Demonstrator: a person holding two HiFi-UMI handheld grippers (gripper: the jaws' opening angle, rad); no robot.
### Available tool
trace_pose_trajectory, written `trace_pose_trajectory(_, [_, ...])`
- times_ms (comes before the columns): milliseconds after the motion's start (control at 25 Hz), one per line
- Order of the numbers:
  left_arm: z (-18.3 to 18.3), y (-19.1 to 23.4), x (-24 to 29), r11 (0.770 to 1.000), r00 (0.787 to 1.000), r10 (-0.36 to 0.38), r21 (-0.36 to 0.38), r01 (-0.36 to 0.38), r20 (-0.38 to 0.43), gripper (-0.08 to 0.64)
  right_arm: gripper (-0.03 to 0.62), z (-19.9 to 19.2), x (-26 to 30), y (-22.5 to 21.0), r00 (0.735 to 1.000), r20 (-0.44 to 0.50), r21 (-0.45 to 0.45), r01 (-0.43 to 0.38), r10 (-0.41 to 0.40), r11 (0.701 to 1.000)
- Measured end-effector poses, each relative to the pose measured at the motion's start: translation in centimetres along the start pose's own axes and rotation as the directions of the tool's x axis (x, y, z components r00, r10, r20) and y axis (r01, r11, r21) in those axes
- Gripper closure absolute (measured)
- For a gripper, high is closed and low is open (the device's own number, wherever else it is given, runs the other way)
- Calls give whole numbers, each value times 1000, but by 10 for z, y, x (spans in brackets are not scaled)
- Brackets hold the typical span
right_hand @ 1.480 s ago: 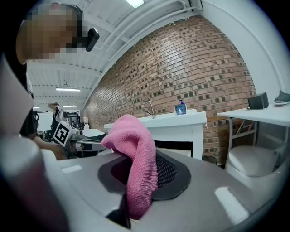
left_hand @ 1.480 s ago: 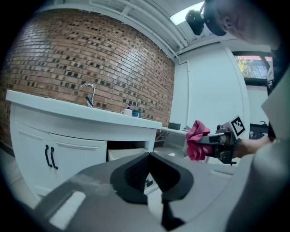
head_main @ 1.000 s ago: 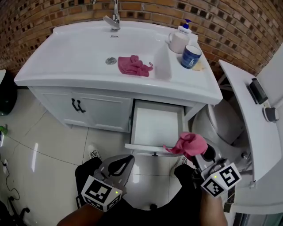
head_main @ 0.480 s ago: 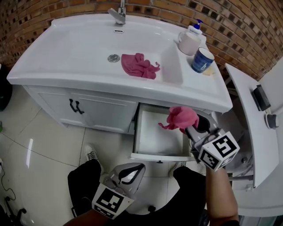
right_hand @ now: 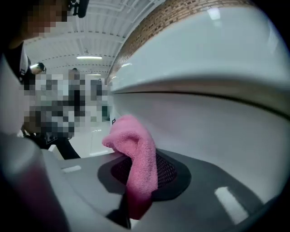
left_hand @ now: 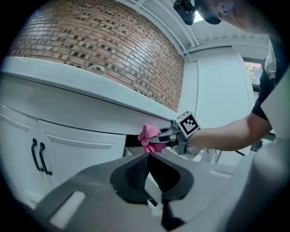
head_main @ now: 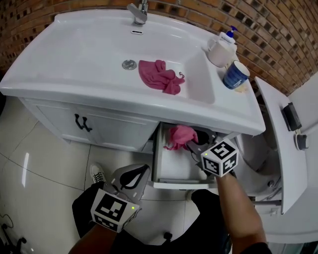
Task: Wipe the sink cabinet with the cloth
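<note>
left gripper (head_main: 131, 179) sits low, out front and left of the open drawer (head_main: 168, 171); jaws pressed together, nothing between them; aimed at the sink cabinet (head_main: 117, 130); two black door handles (head_main: 82, 123) well left of the drawer; up on top, a spare pink cloth (head_main: 160, 76) lies bunched in the basin (head_main: 89, 44), above the drawer's left edge, just right of the drain (head_main: 129, 64); faucet (head_main: 140, 10) further back; the working cloth (head_main: 180, 136), pink, is at the drawer's back end, tucked under the countertop overhang; right gripper (head_main: 191, 145) clamped on it, cloth draped over the jaws; can't tell whether the cloth touches the cabinet face; soap pump bottle (head_main: 220, 47) and blue cup (head_main: 235, 74) on the counter above the drawer's right corner, near each other
</note>
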State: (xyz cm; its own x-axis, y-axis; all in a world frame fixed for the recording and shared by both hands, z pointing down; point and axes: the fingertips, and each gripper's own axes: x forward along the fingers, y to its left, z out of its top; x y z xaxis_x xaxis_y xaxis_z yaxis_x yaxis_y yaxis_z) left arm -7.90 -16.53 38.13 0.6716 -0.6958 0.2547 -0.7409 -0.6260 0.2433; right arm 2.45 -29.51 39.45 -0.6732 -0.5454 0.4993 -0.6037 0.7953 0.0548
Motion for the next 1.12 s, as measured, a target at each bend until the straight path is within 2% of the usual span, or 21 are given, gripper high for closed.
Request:
trace_pose_trajectory(280, [-18, 44, 39, 999, 999, 43, -9, -43, -27, 554, 512, -30, 37, 5, 996, -89, 3, -22, 23, 1000])
trace_pose_trajectory(480, [-46, 47, 50, 1000, 998, 13, -13, -14, -61, 554, 512, -36, 42, 3, 993, -114, 2, -12, 12, 1000])
trace_pose_trajectory(720, [-67, 41, 56, 1000, 997, -23, 0, 23, -80, 554, 512, -56, 30, -19, 985, -168, 13, 41, -38, 999])
trace_pose_trajectory(1120, [-65, 43, 57, 1000, 998, -25, 0, 25, -63, 554, 512, -81, -24, -69, 961, -225, 16, 169, -161, 986])
